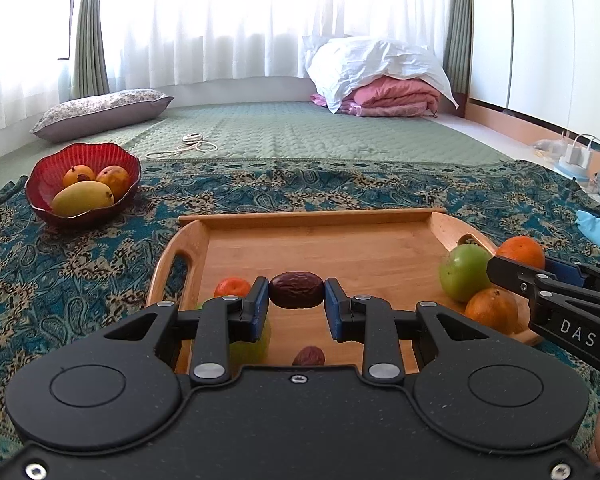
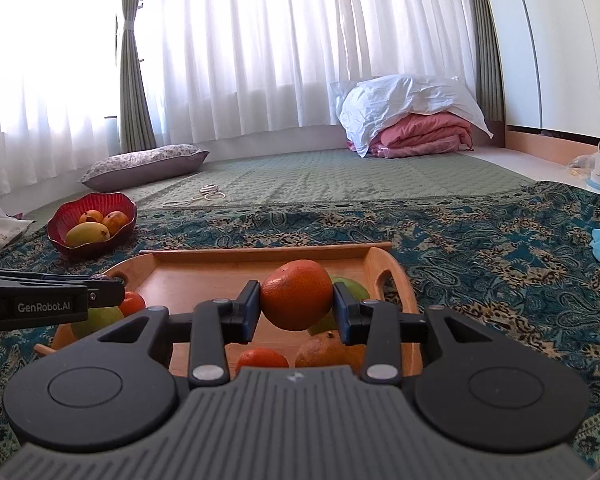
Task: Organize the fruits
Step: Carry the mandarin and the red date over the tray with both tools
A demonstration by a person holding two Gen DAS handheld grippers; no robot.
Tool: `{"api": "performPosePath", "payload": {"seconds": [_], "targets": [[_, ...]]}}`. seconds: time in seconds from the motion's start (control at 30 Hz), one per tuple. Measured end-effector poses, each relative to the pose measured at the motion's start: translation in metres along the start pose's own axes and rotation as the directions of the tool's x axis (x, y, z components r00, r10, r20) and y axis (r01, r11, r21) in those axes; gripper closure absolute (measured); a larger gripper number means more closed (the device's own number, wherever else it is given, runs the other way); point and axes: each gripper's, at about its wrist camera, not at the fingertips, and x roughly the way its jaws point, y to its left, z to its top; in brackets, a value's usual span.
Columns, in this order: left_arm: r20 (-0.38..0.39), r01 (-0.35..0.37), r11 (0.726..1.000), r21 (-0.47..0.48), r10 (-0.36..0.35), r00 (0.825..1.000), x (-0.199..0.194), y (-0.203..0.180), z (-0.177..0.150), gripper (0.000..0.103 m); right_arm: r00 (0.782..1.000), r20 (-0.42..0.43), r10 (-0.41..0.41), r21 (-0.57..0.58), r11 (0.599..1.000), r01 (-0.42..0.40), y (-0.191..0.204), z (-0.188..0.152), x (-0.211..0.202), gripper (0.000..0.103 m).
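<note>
- Left wrist view: my left hand-held gripper point(image 1: 297, 297) is clamped on a dark wrinkled date point(image 1: 296, 290), held above the wooden tray point(image 1: 320, 240). A second date point(image 1: 309, 357), a green fruit point(image 1: 462, 266) and oranges lie on the tray. A red bowl point(image 1: 40, 184) of mangoes sits far left on the patterned cloth point(image 1: 80, 280).
- Right wrist view: my right hand-held gripper point(image 2: 296, 308) is clamped on an orange point(image 2: 296, 294) above the tray point(image 2: 204, 276); the left one point(image 2: 100, 286) enters at left.

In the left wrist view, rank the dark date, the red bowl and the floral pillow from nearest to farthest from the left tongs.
1. Dark date: clamped between the left tongs, above the wooden tray.
2. Red bowl: on the patterned cloth, far left, holding mangoes.
3. Floral pillow: beyond the bowl, by the curtain.
</note>
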Motion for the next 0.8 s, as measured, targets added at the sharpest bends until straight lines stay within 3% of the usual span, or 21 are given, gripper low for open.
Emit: {"api": "performPosePath", "payload": {"seconds": [0.8], "targets": [[-0.143,0.028,0.999,-0.023,-0.031,0.989,0.070,0.006,0.028,0.075,0.994,-0.106,0.029,-0.033,0.999,-0.032,0.005,0.013,0.055,0.061]]}}
